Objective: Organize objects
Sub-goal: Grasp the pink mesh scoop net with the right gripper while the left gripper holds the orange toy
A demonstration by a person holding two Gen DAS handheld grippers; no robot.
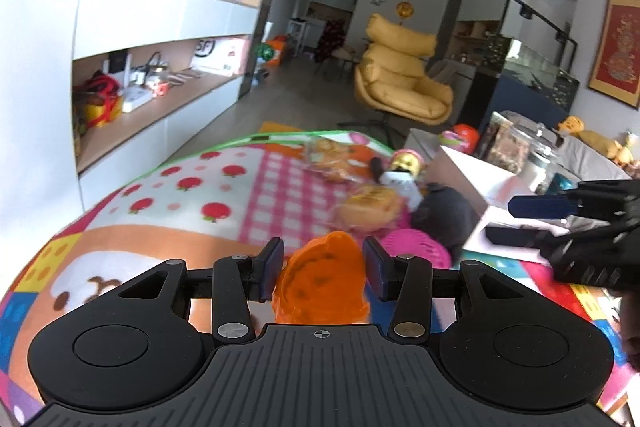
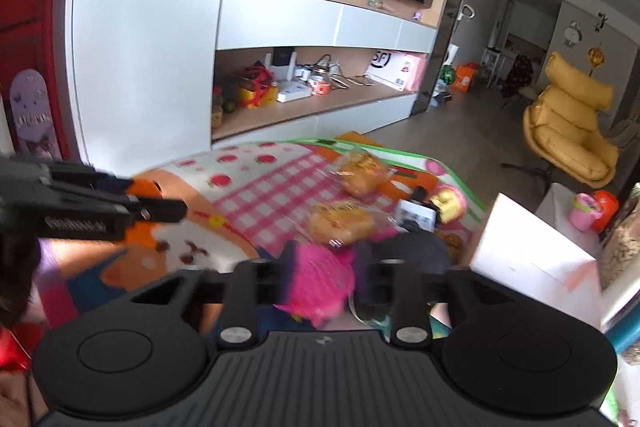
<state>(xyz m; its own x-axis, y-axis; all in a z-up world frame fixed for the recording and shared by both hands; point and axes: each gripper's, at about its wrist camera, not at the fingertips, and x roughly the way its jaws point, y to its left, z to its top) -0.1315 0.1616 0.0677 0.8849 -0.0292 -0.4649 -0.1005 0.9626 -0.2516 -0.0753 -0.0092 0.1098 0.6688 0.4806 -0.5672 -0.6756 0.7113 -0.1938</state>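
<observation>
My left gripper (image 1: 323, 267) is shut on an orange translucent toy (image 1: 320, 283) and holds it above the colourful play mat (image 1: 192, 195). It also shows at the left of the right wrist view (image 2: 160, 201), the orange toy (image 2: 146, 189) between its fingers. My right gripper (image 2: 322, 273) hangs open over a pink round toy (image 2: 316, 283) and holds nothing; it shows open at the right of the left wrist view (image 1: 516, 221). The pink toy (image 1: 412, 251), a dark plush (image 1: 444, 211), two bagged buns (image 2: 340, 223) (image 2: 360, 173) and a small doll (image 1: 404, 171) lie on the mat.
A white box (image 2: 532, 259) stands right of the pile. Glass jars (image 1: 520, 147) and toys sit on a grey surface behind it. A yellow armchair (image 1: 400, 75) stands beyond the mat. A wall shelf unit (image 2: 312, 99) with a TV lies at the far left.
</observation>
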